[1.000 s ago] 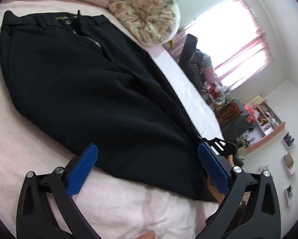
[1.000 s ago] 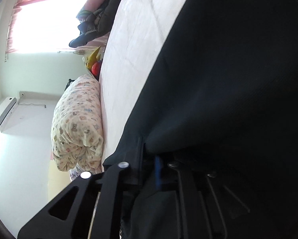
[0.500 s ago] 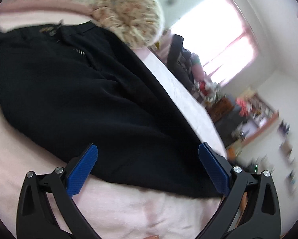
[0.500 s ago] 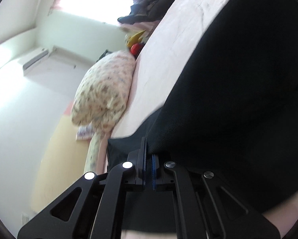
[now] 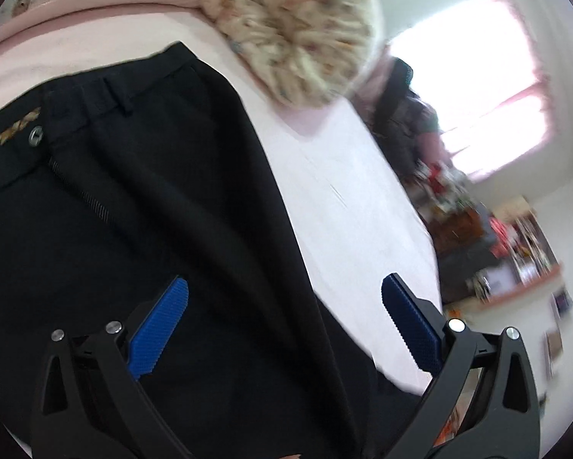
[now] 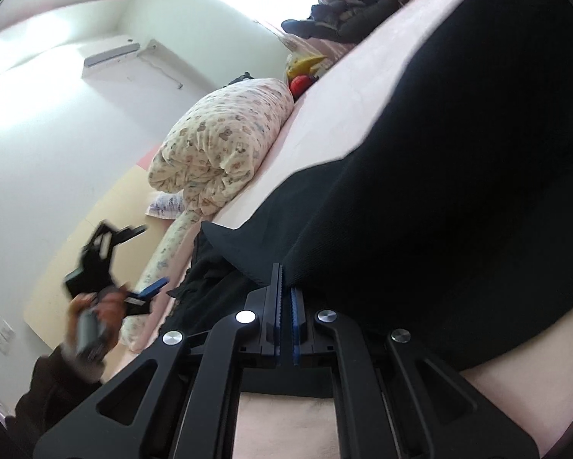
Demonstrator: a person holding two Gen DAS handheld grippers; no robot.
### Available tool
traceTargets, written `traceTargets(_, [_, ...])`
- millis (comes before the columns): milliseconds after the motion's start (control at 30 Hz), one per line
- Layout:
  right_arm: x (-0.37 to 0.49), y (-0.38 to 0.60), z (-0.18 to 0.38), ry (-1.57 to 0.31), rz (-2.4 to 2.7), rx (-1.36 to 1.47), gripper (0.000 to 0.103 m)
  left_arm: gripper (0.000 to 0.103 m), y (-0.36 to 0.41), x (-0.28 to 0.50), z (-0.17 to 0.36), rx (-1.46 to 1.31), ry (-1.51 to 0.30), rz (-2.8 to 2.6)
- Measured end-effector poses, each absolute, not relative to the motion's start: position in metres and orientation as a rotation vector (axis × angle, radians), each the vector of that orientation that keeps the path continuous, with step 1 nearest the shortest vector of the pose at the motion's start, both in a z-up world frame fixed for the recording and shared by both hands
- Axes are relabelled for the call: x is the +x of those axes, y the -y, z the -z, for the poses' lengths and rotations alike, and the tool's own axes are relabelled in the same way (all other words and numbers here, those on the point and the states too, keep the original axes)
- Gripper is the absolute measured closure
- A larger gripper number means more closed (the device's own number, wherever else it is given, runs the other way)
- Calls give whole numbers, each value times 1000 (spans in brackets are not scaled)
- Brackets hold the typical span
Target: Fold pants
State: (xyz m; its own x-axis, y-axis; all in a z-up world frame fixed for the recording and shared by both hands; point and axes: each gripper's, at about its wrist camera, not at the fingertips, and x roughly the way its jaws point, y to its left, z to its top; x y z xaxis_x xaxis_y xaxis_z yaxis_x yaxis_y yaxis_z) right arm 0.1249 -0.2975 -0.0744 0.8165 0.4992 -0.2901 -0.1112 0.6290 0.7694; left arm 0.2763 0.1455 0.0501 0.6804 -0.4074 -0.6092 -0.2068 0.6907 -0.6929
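Black pants [image 5: 141, 206] lie on a pink bed sheet [image 5: 347, 206], waistband with button and zipper at the upper left. My left gripper [image 5: 282, 317] is open, its blue pads above the pants near the right side seam, holding nothing. In the right wrist view my right gripper [image 6: 285, 287] is shut on a lifted fold of the black pants [image 6: 458, 176]. The cloth drapes over and to the right of it. The left gripper [image 6: 133, 279] shows there, held in a hand at the left.
A rolled floral quilt [image 5: 298, 34] lies at the head of the bed, also in the right wrist view [image 6: 217, 153]. Dark clothes [image 5: 397, 114] are heaped by the bright window. Cluttered shelves [image 5: 516, 244] stand beyond the bed's far edge.
My left gripper has moved up the pants toward the waistband, still open. My right gripper has stayed shut on the cloth and lifted it, turning; the left gripper has come into its view.
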Motion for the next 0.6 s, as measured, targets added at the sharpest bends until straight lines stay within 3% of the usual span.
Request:
traceTargets(167, [131, 301, 84, -533, -390, 882, 100, 2, -143, 342, -35, -751, -916, -3])
traceTargets(433, [139, 296, 88, -545, -406, 895, 100, 24, -146, 412, -10, -790, -955, -95])
traceTargets(533, [139, 295, 89, -549, -411, 898, 100, 48, -151, 422, 0, -779, -977, -114])
traceTargets(600, [143, 292, 89, -552, -411, 898, 100, 86, -156, 419, 5, -800, -970, -112])
